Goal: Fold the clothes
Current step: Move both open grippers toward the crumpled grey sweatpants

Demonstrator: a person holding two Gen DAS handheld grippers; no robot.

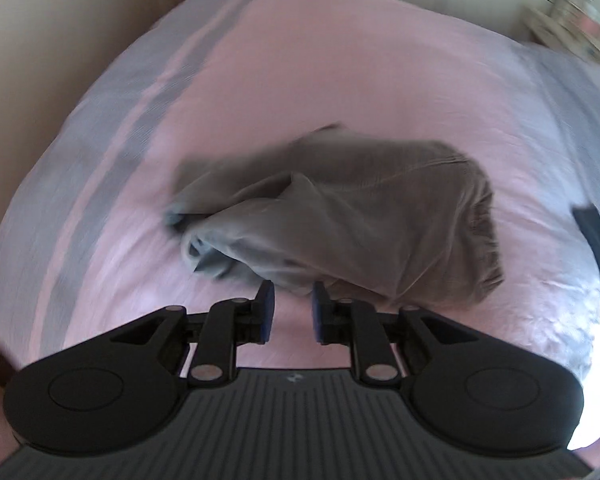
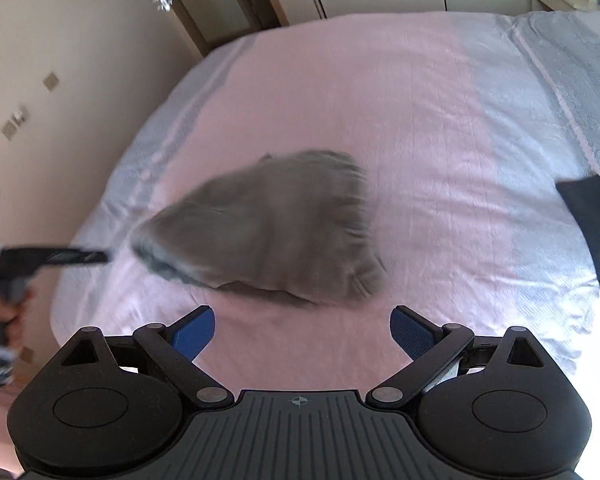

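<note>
The grey garment lies crumpled mid-bed. Left gripper slightly open, right gripper wide open, both empty.

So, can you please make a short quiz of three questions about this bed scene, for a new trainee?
1. True or false: the grey garment lies neatly folded on the pink bedsheet.
2. Which claw stands wider open? A) left claw B) right claw
3. Fill in: neither claw holds any ____.

Key: 1 false, it lies crumpled. 2 B. 3 cloth; pink sheet shows in both gaps.
</note>
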